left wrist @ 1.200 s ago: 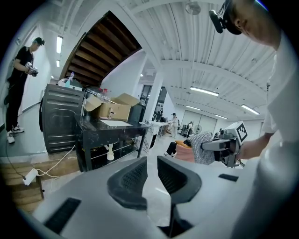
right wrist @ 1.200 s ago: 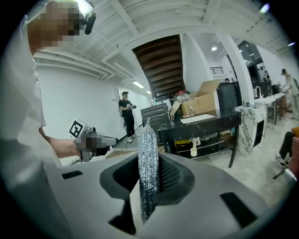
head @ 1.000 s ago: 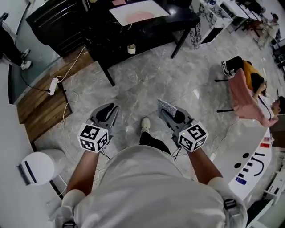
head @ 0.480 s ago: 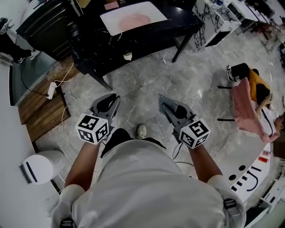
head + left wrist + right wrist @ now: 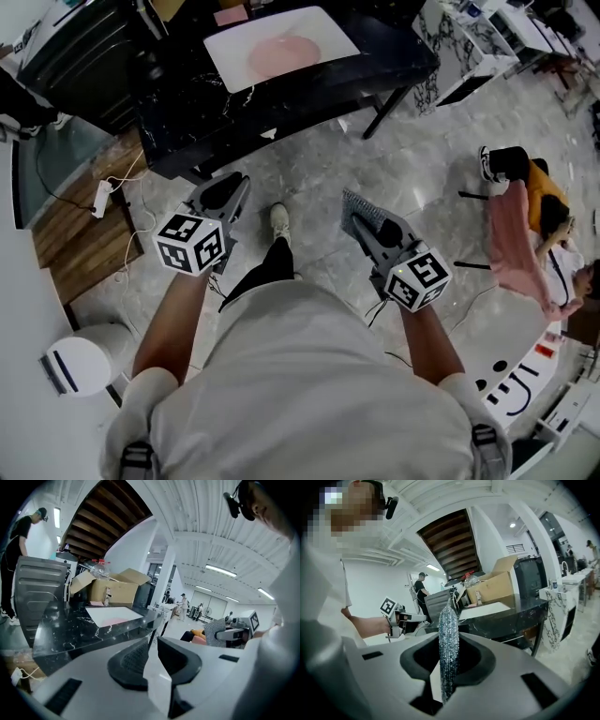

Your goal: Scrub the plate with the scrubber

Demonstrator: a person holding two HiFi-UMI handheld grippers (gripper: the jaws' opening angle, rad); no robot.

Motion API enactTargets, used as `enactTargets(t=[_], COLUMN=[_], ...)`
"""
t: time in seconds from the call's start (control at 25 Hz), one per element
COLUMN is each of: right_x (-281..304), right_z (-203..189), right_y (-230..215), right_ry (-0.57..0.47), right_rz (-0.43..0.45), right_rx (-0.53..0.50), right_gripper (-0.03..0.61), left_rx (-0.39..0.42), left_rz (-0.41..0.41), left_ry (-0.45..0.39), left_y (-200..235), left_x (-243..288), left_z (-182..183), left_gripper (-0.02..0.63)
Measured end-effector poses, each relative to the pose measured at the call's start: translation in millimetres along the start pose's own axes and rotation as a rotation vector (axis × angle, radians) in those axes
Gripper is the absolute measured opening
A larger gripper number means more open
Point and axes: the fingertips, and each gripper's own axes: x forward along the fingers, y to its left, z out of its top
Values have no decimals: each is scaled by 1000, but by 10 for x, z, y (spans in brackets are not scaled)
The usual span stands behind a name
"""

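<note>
The person stands on a grey marble floor [image 5: 309, 178] with a gripper in each hand, both held out towards 12 o'clock and short of the black table [image 5: 309, 89] ahead. The pink plate [image 5: 281, 54] lies on a white tray [image 5: 323, 28] on that table, at 12 o'clock in the head view, well apart from both grippers. The left gripper [image 5: 234, 186] is at about 10 o'clock from the person's body; in its own view its jaws [image 5: 152, 641] stand a little apart with nothing between them, and the tray with the plate [image 5: 111, 619] shows beyond them at 11 o'clock. The right gripper [image 5: 356, 223], at about 2 o'clock from the body, is clamped on the scrubber [image 5: 361, 206], a silvery mesh pad. In the right gripper view the scrubber [image 5: 448, 616] stands on edge between the two black pads of that gripper [image 5: 449, 641], and its tip rises past them. One white shoe [image 5: 279, 220] is on the floor between the two grippers. A cardboard box [image 5: 112, 590] sits on the table behind the tray. At 3 o'clock in the head view another person [image 5: 525, 216] sits with pink cloth over them, well away from the table.
</note>
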Motion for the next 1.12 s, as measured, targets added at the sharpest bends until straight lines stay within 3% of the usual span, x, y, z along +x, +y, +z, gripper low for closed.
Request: enactTargets(t=[0.4, 0.64, 0.88, 1.12], right_x=[1057, 1593, 1996, 2445], right_z=[761, 1173, 1464, 1628], right_y=[-810, -1213, -1591, -2042], right_ry=[15, 7, 9, 45], right_rz=[-15, -25, -6, 81], right_rx=[-54, -105, -125, -154], right_gripper=[77, 77, 77, 78], left_rx=[18, 4, -9, -54], left_rz=[-8, 25, 67, 134], left_ry=[22, 62, 141, 240], left_y=[1044, 1700, 2154, 2566], left_x=[1199, 1839, 2416, 2972], left_z=[856, 1157, 1168, 995], left_gripper=[64, 71, 87, 103])
